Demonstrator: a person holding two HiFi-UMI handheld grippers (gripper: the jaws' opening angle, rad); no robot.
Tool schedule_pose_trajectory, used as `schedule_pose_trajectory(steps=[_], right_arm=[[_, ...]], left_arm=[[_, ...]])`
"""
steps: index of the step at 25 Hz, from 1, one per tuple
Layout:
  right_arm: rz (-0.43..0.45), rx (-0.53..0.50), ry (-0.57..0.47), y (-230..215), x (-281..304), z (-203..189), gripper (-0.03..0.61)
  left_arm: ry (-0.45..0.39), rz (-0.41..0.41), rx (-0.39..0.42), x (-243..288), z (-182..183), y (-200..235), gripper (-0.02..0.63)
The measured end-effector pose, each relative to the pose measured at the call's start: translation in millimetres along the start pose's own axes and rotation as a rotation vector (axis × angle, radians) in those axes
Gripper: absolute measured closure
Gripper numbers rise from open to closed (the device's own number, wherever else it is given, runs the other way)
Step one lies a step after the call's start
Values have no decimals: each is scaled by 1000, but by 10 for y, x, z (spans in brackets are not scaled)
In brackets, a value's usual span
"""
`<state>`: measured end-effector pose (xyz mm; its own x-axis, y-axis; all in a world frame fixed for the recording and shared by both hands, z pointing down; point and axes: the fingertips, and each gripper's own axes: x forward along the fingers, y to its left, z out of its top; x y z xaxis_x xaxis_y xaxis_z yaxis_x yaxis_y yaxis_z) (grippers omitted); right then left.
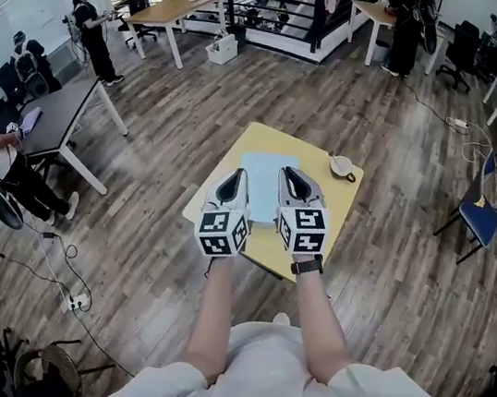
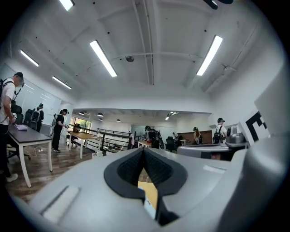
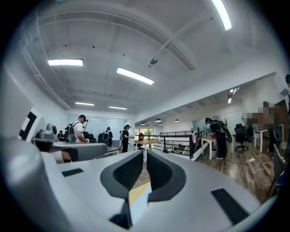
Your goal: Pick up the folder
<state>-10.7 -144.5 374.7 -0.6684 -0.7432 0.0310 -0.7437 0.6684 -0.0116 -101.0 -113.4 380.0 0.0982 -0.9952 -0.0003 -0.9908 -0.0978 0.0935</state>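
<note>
A pale blue folder (image 1: 264,179) lies flat on the small yellow table (image 1: 336,207) in the head view. My left gripper (image 1: 236,174) hovers over the folder's left edge, jaws shut with nothing between them. My right gripper (image 1: 288,173) hovers over the folder's right part, also shut and empty. Both point level, away from me. In the left gripper view the left gripper (image 2: 144,152) shows its pads meeting, with a strip of yellow table (image 2: 150,190) below. In the right gripper view the right gripper (image 3: 145,154) looks the same, above a sliver of table (image 3: 136,194).
A white cup (image 1: 340,166) stands at the table's far right corner. A grey desk (image 1: 60,121) with seated people is to the left, and a blue chair (image 1: 480,215) to the right. Cables trail over the wooden floor. A black railing (image 1: 261,3) runs across the back.
</note>
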Motion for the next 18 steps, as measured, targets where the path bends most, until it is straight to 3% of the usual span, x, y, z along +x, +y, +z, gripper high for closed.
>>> schedule_pose_trajectory(steps=[7,14,18], right_arm=[[-32,108,89,-593,368,-439,546],[-71,64,106,-819,939,-519,546],[-123,72,133,-914,1239,-600,546]], left_arm=[[110,-7,1,566,-417,-11,603],[109,-66,-47,1281,-517,334,603],[164,-128,-59,1592,-659,553,603]])
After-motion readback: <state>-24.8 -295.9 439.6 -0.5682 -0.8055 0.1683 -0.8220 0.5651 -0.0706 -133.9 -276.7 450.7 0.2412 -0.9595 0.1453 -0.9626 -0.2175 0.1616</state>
